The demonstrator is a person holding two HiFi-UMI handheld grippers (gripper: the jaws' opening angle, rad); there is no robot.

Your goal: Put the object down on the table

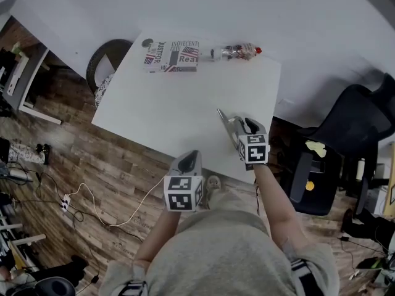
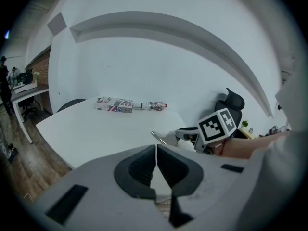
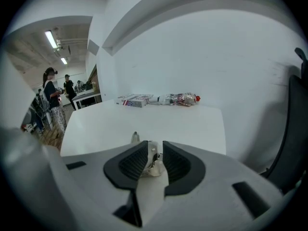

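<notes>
the object (image 3: 150, 165) is not yet down: it sits clamped between the jaws of the right gripper (image 1: 238, 127), over the near right part of the white counter (image 1: 179, 106). from these views i cannot tell whether its tip touches the surface or hangs just above it. what is left, as i judge it, is to lower it onto the counter, let the jaws part, and draw the gripper off.

the object looks small and pale, cream or off-white where the pads pinch it, with a thin, flat, metal-looking strip (image 1: 223, 117) sticking out past the jaws toward the middle of the counter. what kind of tool it is i cannot say.

the left gripper (image 1: 189, 160) hangs at the near edge of the counter, its jaws pressed together with nothing between them.

at the far edge, well apart from both grippers, lie a printed box (image 1: 172, 55) and a plastic bottle (image 1: 237, 52) on its side, end to end. a dark office chair (image 1: 353, 131) stands to the right.
</notes>
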